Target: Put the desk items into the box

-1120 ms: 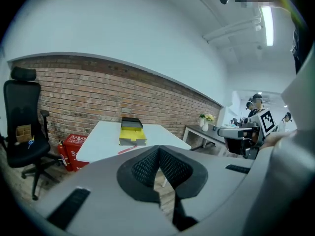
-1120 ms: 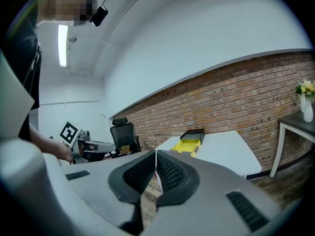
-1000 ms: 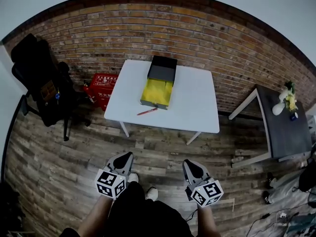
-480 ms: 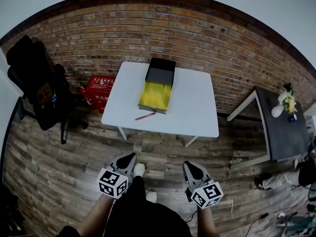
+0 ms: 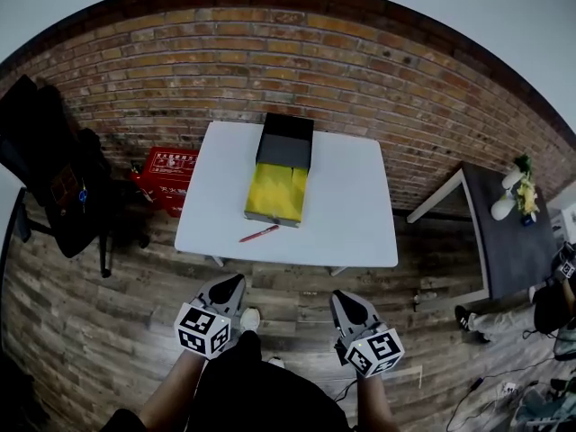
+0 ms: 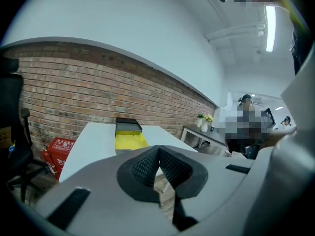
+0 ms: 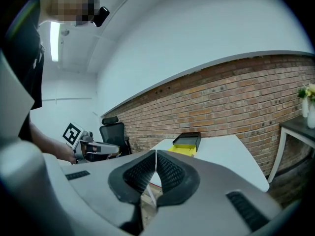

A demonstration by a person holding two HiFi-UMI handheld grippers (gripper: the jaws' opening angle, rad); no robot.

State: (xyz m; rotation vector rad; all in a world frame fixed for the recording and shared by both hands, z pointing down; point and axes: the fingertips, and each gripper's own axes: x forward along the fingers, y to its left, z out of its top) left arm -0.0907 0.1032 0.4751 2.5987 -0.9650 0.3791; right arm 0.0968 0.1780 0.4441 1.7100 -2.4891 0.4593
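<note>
Red pen flat on white counter, just beside near end of yellow-and-black box. Likely light, stiff, smooth, apt to roll; best pinched mid-barrel, across its length. Left tongs, right tongs: both clenched on nothing, well short of counter.

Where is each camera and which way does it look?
Head view: on the person's head, looking steeply down at the table, box and red pen; forearms, left gripper and right gripper show.
Left gripper view: on the left gripper, looking along its shut jaws at the table.
Right gripper view: on the right gripper, facing past its shut jaws; the left gripper shows.
All three see the box.
</note>
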